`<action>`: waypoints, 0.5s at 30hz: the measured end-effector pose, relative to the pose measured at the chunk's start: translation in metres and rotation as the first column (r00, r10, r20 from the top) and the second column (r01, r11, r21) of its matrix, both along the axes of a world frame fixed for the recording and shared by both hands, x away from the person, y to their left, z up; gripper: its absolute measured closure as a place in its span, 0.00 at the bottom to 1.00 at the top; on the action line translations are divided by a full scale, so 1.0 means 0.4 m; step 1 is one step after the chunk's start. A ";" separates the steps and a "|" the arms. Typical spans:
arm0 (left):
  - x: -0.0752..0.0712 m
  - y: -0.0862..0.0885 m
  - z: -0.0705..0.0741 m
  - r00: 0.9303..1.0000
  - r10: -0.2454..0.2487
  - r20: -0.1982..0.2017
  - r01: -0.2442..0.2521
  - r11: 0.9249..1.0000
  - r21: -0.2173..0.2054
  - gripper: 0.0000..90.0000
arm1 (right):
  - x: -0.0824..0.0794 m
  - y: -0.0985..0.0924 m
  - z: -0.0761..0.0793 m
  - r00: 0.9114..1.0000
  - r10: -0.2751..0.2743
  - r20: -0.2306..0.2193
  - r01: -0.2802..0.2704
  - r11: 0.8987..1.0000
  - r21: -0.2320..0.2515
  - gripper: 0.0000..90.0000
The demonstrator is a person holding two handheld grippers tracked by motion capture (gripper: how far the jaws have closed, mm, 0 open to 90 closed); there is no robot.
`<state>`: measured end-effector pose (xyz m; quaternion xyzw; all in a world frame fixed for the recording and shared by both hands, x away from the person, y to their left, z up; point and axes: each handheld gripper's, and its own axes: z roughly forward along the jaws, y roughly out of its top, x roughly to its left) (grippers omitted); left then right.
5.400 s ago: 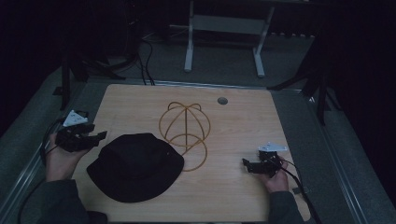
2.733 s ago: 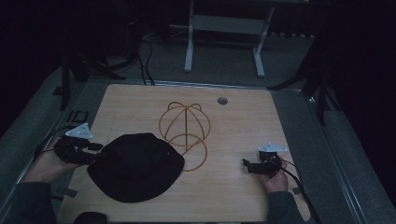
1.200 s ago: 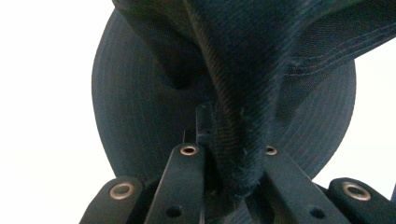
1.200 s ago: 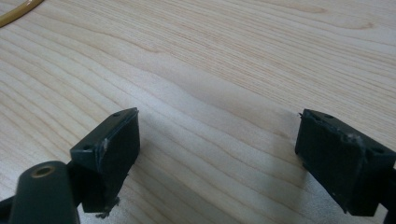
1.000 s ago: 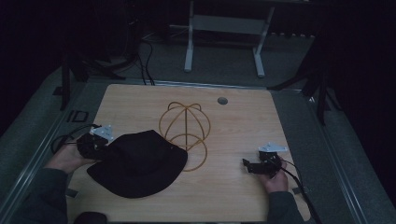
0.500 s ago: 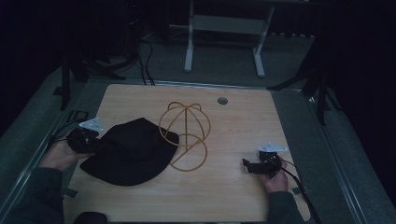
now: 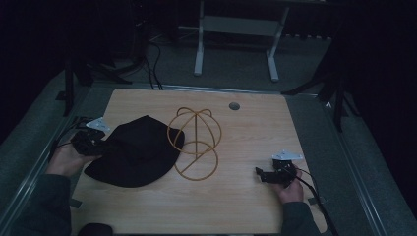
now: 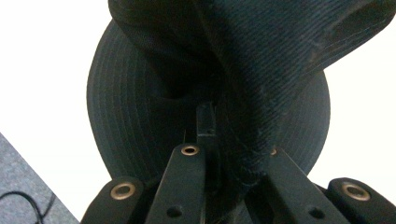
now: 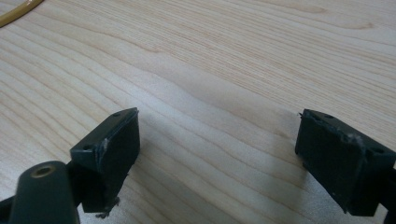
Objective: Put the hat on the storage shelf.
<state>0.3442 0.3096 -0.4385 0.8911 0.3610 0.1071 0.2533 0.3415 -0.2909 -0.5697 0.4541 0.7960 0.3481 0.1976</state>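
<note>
Left gripper [image 7: 98,144] near table's left edge, hand [image 7: 66,160] behind it, jaws clamped on hat brim [image 8: 243,154]; forearm enters from bottom left corner. Right gripper [image 7: 262,174] near right front corner, low over table, jaws wide apart, held by right hand [image 7: 290,189].

black hat [image 8: 210,70] cut off at top, folds hiding one tool jaw

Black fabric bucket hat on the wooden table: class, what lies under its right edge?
Under the black fabric bucket hat, the gold wire frame passes beneath its brim; the covered part is hidden.
</note>
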 end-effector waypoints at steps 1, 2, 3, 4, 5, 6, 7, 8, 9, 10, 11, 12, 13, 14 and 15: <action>0.002 0.000 0.001 1.000 0.009 -0.002 -0.009 1.000 -0.003 0.98 | 0.000 0.000 0.000 1.000 0.000 -0.001 0.000 1.000 0.000 0.15; 0.005 0.000 0.002 1.000 0.018 -0.008 -0.018 1.000 -0.003 0.98 | 0.000 0.000 0.000 1.000 0.000 0.000 0.000 1.000 0.000 0.15; 0.007 0.000 0.003 1.000 0.025 -0.006 -0.025 1.000 -0.002 0.98 | 0.000 0.000 0.000 1.000 0.000 0.000 0.000 1.000 -0.001 0.15; 0.009 0.000 0.004 0.999 0.035 -0.004 -0.035 0.999 0.000 0.98 | 0.000 0.000 0.000 1.000 0.000 0.000 0.000 1.000 0.000 0.15; 0.011 0.000 0.006 0.999 0.040 -0.006 -0.040 0.999 0.002 0.98 | 0.000 0.000 0.000 1.000 0.000 0.000 0.000 1.000 0.000 0.15; 0.013 0.000 0.007 0.999 0.048 -0.004 -0.048 0.999 0.003 0.98 | 0.000 0.000 0.000 1.000 0.000 0.000 0.000 1.000 0.000 0.15; 0.016 0.000 0.008 0.998 0.057 -0.008 -0.057 0.998 -0.001 0.98 | 0.000 0.000 0.000 1.000 0.000 0.000 0.000 1.000 0.000 0.15; 0.018 0.001 0.008 0.998 0.061 -0.009 -0.061 0.998 -0.002 0.98 | 0.000 0.000 0.000 1.000 0.000 0.000 0.000 1.000 0.000 0.15; 0.021 0.002 0.008 0.997 0.070 -0.010 -0.070 0.998 -0.004 0.98 | 0.000 0.000 0.000 1.000 0.000 0.000 0.000 1.000 0.000 0.15; 0.024 0.004 0.008 0.997 0.080 -0.011 -0.080 0.997 -0.008 0.98 | 0.000 0.000 0.000 1.000 0.000 0.000 0.000 1.000 0.000 0.15; 0.024 0.004 0.008 0.997 0.080 -0.011 -0.080 0.997 -0.008 0.98 | 0.000 0.000 0.000 1.000 0.000 0.000 0.000 1.000 0.000 0.15; 0.027 0.006 0.009 0.996 0.093 -0.007 -0.093 0.996 -0.011 0.98 | 0.000 0.000 0.000 1.000 0.000 0.000 0.000 1.000 0.000 0.15; 0.029 0.008 0.010 0.995 0.102 -0.005 -0.102 0.995 -0.016 0.98 | 0.000 0.000 0.000 1.000 0.000 0.000 0.000 1.000 0.000 0.15; 0.031 0.009 0.011 0.994 0.107 -0.004 -0.107 0.994 -0.017 0.98 | 0.000 0.000 0.000 1.000 0.000 0.000 0.000 1.000 -0.001 0.15; 0.033 0.010 0.013 0.993 0.118 -0.001 -0.118 0.993 -0.018 0.98 | 0.000 0.000 0.000 1.000 0.000 0.000 0.000 1.000 0.000 0.15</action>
